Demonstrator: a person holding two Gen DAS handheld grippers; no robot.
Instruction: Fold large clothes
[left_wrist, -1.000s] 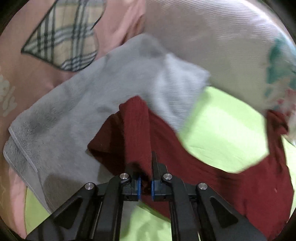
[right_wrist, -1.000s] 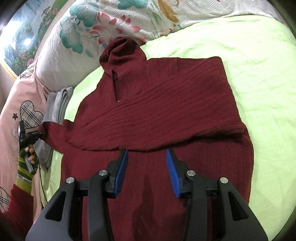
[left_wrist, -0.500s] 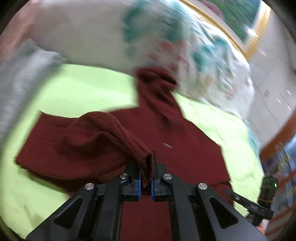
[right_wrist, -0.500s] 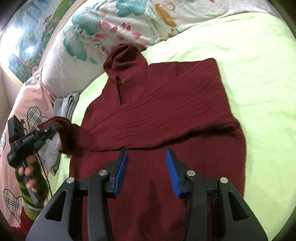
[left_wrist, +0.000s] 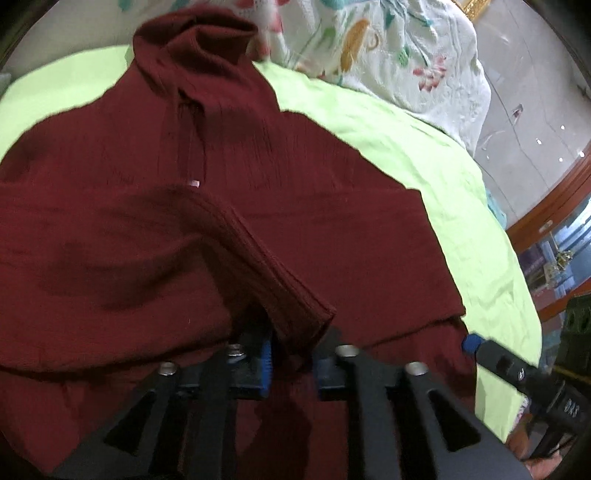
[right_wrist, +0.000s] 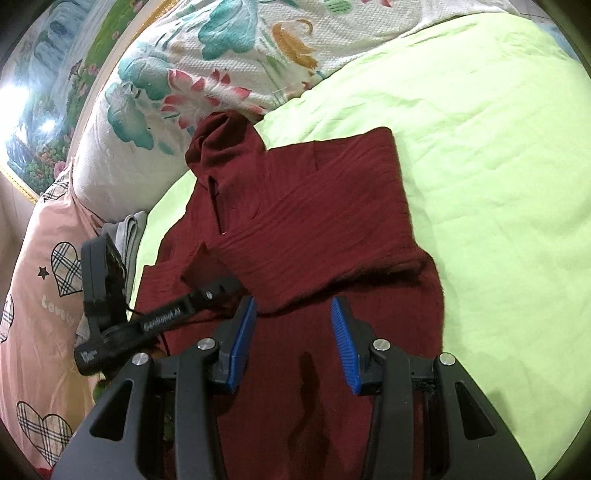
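A dark red knitted sweater (right_wrist: 317, 221) lies on the green bedsheet (right_wrist: 498, 166), collar toward the pillows, its right sleeve folded across the chest. My left gripper (left_wrist: 291, 360) is shut on the sweater's left sleeve cuff (left_wrist: 295, 314) and holds it over the sweater body (left_wrist: 110, 240). It also shows in the right wrist view (right_wrist: 210, 291), at the sweater's left side. My right gripper (right_wrist: 291, 339) is open and empty just above the sweater's lower part. Its tip shows in the left wrist view (left_wrist: 476, 343) at the sweater's right edge.
A floral pillow (right_wrist: 221, 62) lies beyond the collar. A pink quilt with plaid hearts (right_wrist: 44, 295) and a folded grey towel (right_wrist: 129, 229) are at the left. A wooden frame (left_wrist: 546, 206) lies past the bed's right edge.
My left gripper has swung the sleeve cuff from over the grey towel inward across the sweater body. My right gripper has stayed open over the lower part.
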